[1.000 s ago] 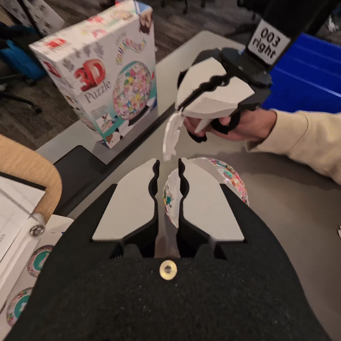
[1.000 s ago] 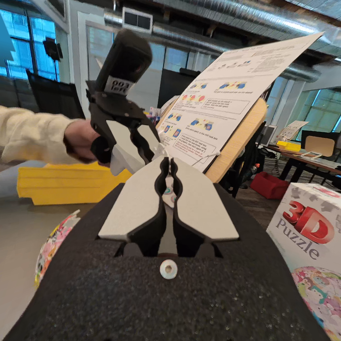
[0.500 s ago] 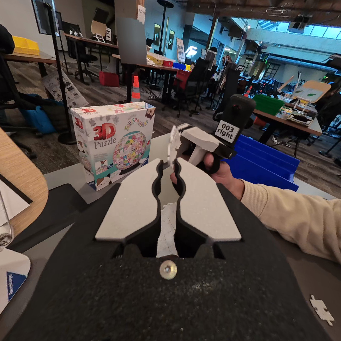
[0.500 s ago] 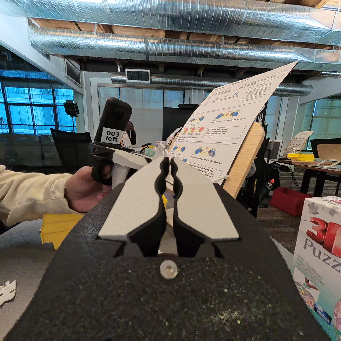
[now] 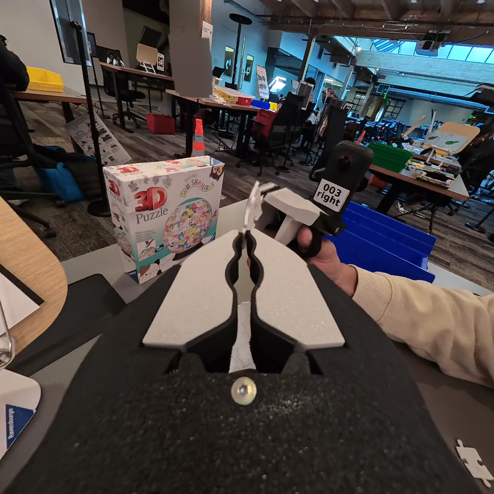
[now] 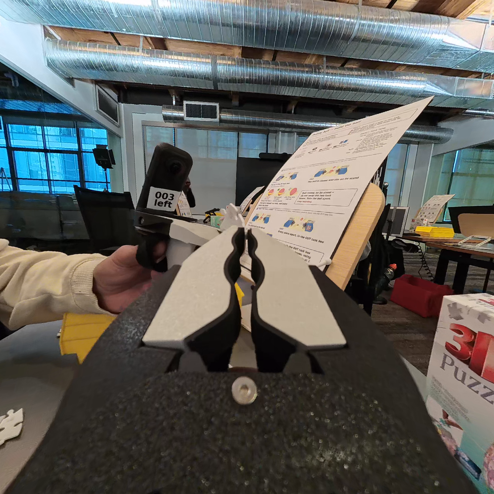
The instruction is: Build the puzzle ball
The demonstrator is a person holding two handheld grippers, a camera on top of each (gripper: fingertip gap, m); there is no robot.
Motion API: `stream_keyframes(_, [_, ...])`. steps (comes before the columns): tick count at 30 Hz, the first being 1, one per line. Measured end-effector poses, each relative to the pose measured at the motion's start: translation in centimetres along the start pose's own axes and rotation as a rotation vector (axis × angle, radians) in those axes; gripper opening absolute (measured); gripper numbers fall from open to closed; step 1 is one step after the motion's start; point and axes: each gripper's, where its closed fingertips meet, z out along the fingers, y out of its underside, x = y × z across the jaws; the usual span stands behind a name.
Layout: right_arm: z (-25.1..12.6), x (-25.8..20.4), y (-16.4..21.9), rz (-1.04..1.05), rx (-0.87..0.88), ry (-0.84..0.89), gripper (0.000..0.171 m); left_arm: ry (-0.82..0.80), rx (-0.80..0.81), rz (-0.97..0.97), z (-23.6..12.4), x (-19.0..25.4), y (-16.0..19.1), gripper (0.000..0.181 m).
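Tools meet tip to tip above the bench (image 5: 88, 267) — left tool (image 5: 243, 235) nearly shut on a white ball section (image 5: 242, 339), right tool (image 6: 246, 231) pinching a white puzzle piece (image 6: 233, 217). Puzzle box (image 5: 165, 216) stands beyond — one loose piece (image 5: 473, 465) lies right.

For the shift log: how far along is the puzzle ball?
Done: nothing finished shows; no ball in view. In hand: right hand-held gripper and left hand-held gripper pinch a white puzzle piece between them. Left: loose piece on the table, likely more.
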Motion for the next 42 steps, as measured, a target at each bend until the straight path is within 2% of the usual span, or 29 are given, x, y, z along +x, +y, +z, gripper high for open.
stream_keyframes(3, [0.0,-0.2,0.3,-0.043,-0.061,-0.021,0.002,-0.009,-0.012,0.006,-0.1,-0.1,0.2,0.002])
stream_keyframes(6, [-0.3,-0.5,0.6,-0.197,-0.217,-0.033,0.014,-0.022,-0.029,0.02,-0.1,-0.2,0.5,0.002])
stream_keyframes(9, [-0.8,-0.8,0.2,-0.345,-0.342,-0.034,0.014,-0.019,-0.043,0.034,-0.1,-0.1,0.8,0.002])
stream_keyframes(13, [-1.2,-1.5,0.7,-0.324,-0.472,-0.084,0.013,-0.005,-0.063,0.073,0.1,0.3,1.2,0.002])
stream_keyframes(20, [-1.7,-1.5,0.7,-0.302,-0.479,-0.106,0.005,0.013,-0.096,0.142,0.6,1.5,1.9,0.002])
stream_keyframes(42, [-2.4,-1.8,1.6,-0.333,-0.548,-0.149,0.003,0.045,-0.127,0.163,0.7,2.2,2.6,0.002])
